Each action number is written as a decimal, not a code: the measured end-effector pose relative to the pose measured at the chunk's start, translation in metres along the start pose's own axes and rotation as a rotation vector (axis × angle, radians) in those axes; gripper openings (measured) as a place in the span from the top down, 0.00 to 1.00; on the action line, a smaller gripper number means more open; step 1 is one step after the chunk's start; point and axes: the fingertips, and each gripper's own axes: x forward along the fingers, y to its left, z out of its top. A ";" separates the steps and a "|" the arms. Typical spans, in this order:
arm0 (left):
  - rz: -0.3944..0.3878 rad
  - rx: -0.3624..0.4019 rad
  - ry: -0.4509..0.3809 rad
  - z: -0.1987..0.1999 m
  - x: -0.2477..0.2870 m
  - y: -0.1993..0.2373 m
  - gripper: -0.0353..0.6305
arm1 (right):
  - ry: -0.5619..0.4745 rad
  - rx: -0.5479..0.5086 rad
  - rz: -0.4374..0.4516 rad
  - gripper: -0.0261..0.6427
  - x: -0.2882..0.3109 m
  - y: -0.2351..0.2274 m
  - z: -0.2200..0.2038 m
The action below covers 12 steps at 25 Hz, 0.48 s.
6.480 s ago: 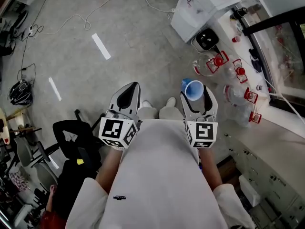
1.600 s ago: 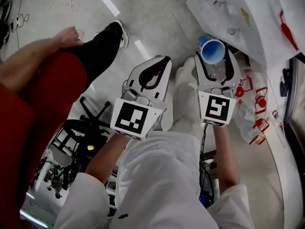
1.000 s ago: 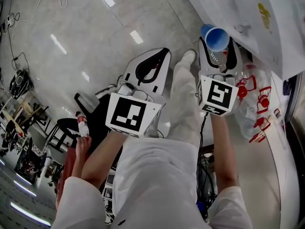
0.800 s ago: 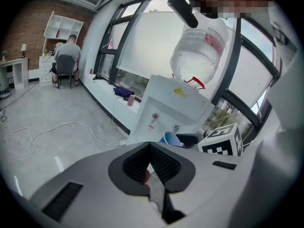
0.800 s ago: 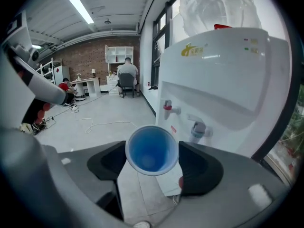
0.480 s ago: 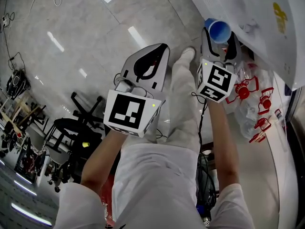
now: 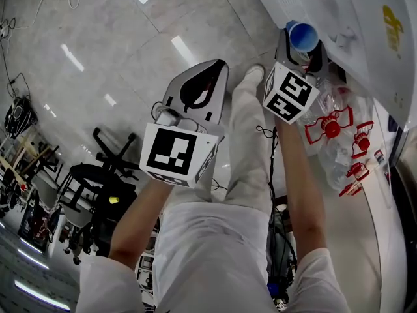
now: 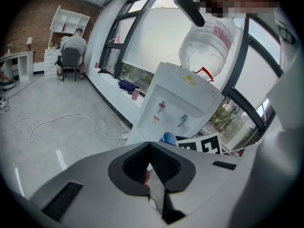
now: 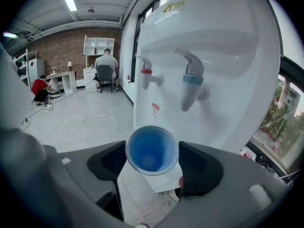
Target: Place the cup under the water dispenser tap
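A blue cup (image 9: 152,150) stands upright between the jaws of my right gripper (image 9: 153,161), which is shut on it. In the head view the blue cup (image 7: 303,35) and right gripper (image 7: 301,44) sit right at the edge of the white water dispenser (image 7: 339,18). The water dispenser (image 9: 209,65) fills the right gripper view, with a red tap (image 9: 148,78) at left and a blue tap (image 9: 192,85) above and right of the cup. My left gripper (image 7: 197,94) hangs over the floor, shut and empty. The left gripper (image 8: 150,167) looks toward the dispenser (image 8: 175,113).
Empty water bottles with red handles (image 7: 333,126) lie on the floor right of my right arm. Black office chairs (image 7: 98,181) stand at lower left. A person sits at a desk (image 9: 105,65) far back; a white cable (image 9: 80,121) trails across the floor.
My right gripper has carried the cup forward and up toward the dispenser. The left gripper has stayed almost still. A person in red who passed on the left is gone from view.
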 end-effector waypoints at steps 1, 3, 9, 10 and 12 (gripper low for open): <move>0.003 -0.005 0.001 -0.002 0.001 0.000 0.94 | 0.004 0.005 -0.014 0.43 0.003 -0.001 -0.002; 0.008 -0.013 0.003 -0.005 0.001 0.000 0.94 | 0.015 0.020 -0.042 0.43 0.009 -0.004 -0.006; 0.002 -0.017 0.001 -0.007 0.002 -0.005 0.94 | 0.048 0.068 -0.108 0.43 0.027 -0.018 -0.014; 0.001 -0.016 0.001 -0.007 0.002 -0.005 0.94 | 0.054 0.075 -0.121 0.43 0.030 -0.019 -0.015; 0.005 -0.020 0.002 -0.009 0.001 -0.005 0.94 | 0.071 0.103 -0.143 0.43 0.036 -0.022 -0.018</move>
